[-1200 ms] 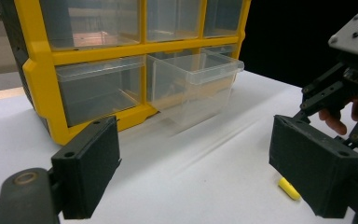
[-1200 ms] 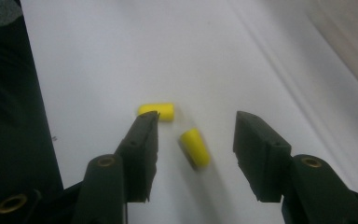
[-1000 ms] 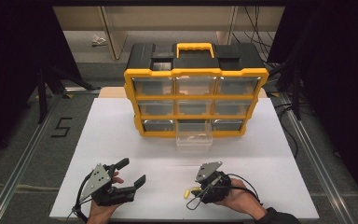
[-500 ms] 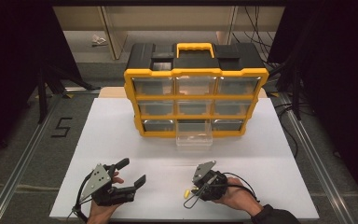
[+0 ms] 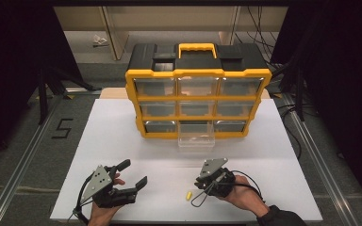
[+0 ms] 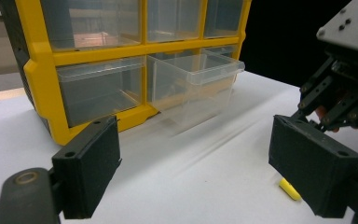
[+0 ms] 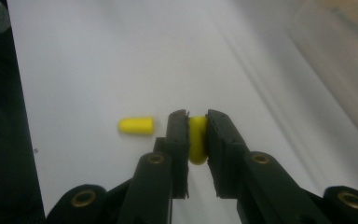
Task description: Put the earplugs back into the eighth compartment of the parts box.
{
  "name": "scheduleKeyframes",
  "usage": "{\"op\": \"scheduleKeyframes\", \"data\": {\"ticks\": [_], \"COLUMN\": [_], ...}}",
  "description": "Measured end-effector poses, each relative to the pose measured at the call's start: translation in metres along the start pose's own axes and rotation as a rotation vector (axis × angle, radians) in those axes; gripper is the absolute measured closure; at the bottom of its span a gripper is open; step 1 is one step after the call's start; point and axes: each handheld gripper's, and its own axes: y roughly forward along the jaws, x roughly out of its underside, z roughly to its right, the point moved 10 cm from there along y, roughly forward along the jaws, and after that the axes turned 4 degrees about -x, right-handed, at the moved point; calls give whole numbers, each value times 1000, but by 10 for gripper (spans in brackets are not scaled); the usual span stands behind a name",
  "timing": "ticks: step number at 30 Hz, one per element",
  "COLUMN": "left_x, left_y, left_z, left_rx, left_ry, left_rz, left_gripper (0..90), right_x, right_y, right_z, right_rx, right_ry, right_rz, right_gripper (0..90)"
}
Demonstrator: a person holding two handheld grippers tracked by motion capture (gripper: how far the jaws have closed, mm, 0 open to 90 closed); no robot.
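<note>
Right tool point(image 7: 196, 122) pinching yellow earplug point(image 7: 197, 140); second earplug point(image 7: 136, 126) lying on counter point(image 5: 136, 141); left tool point(image 6: 205, 163) spread, idling; open drawer point(image 5: 196, 136) likely awaiting both.

organiser point(image 5: 198, 96) behind on table point(image 5: 122, 127), earplug point(image 5: 187, 195) in front

Two small yellow foam earplugs. One earplug point(image 7: 197, 139) is squeezed upright between the closed jaws of the right tool point(image 7: 197, 122), its rounded ends showing above and below the pads. The second earplug point(image 5: 187, 195) lies on its side on the white counter point(image 5: 122, 127), just beside the right tool's tip and well short of the pulled-out clear drawer point(image 5: 196, 139) ahead of it.
</note>
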Motion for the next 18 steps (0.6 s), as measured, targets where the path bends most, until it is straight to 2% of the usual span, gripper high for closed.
{"op": "scheduleKeyframes", "data": {"ticks": [4,6,9,18], "left_x": [0,0,0,-1], "left_y": [0,0,0,-1], "left_z": [0,0,-1,-1], "left_rx": [-1,-2,-4,-6], "left_ry": [0,1,0,0], "left_rz": [1,2,4,8], "left_gripper": [160,160,160,160], "right_x": [-6,-12,-19,-32], "right_y": [-7,-15,-22,-37], "right_z": [4,8,15,31], "right_rx": [14,31,49,90], "right_ry": [5,30,29,61], "right_rz": [39,72,110,182], "right_gripper": [797,798,797,799]}}
